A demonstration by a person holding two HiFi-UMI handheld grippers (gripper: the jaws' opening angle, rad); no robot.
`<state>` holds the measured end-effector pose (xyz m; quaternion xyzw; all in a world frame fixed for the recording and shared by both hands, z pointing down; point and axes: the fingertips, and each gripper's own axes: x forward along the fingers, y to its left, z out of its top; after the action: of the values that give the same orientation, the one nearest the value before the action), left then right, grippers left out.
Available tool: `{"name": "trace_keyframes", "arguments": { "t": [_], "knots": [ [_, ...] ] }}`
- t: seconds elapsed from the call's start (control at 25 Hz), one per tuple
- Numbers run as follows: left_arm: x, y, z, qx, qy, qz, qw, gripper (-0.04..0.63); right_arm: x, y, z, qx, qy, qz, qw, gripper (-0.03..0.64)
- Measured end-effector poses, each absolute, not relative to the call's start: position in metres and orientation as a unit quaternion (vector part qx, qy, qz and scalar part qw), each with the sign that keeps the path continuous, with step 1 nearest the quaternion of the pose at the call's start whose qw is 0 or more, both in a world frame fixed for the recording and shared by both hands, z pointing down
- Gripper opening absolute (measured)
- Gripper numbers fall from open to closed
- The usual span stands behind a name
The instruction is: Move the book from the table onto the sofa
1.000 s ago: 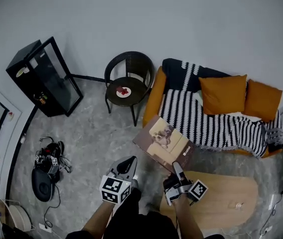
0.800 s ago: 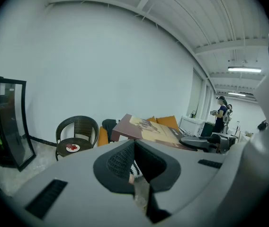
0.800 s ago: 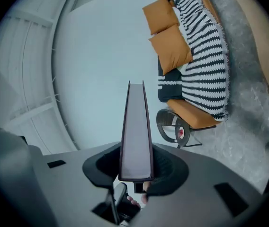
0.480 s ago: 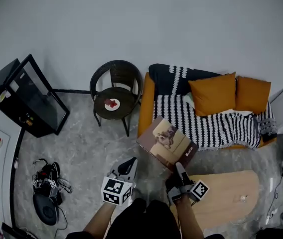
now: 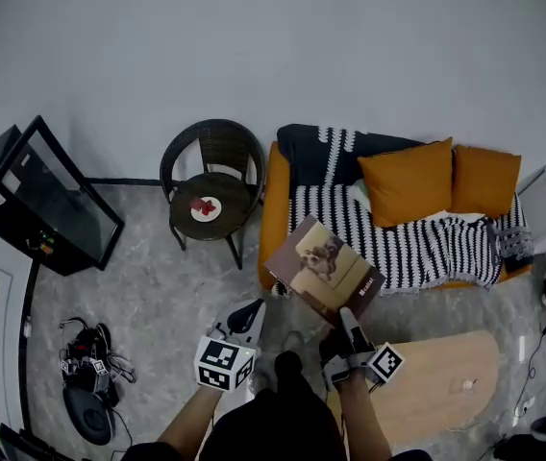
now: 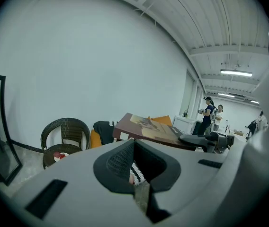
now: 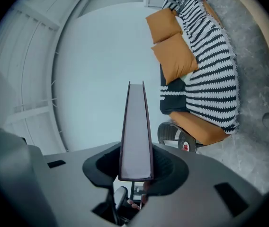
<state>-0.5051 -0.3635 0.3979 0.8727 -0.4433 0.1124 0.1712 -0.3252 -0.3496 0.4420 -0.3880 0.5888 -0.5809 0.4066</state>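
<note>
A large brown book with a pale picture on its cover is held flat in the air, its far corner over the front edge of the orange sofa. My right gripper is shut on the book's near edge; in the right gripper view the book stands edge-on between the jaws. My left gripper is shut and holds nothing, lower left of the book over the floor. In the left gripper view the book floats at the right, with the sofa behind it.
A striped blanket and two orange cushions cover the sofa seat. A dark wicker chair holding a small plate stands left of the sofa. The wooden table lies lower right. A black glass cabinet stands far left. Two people stand in the distance.
Both grippers and the book have moved toward the sofa; the sofa and chair sit nearer and more central in the head view. The grip on the book is unchanged.
</note>
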Motion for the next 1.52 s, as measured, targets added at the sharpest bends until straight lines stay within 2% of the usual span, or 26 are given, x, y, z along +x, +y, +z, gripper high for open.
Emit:
{"name": "trace_keyframes", "arguments": {
  "t": [0.8, 1.16, 1.52],
  "knots": [
    [-0.413, -0.53, 0.42, 0.879, -0.422, 0.13, 0.178, 0.014, -0.241, -0.51, 0.469, -0.397, 0.569, -0.584, 0.421, 0.155],
    [-0.409, -0.573, 0.44, 0.889, -0.398, 0.142, 0.175, 0.014, -0.235, -0.544, 0.493, -0.418, 0.555, -0.58, 0.426, 0.155],
    [-0.404, -0.605, 0.497, 0.892, -0.385, 0.156, 0.176, 0.014, -0.237, -0.58, 0.557, -0.443, 0.536, -0.588, 0.413, 0.155]
  ]
}}
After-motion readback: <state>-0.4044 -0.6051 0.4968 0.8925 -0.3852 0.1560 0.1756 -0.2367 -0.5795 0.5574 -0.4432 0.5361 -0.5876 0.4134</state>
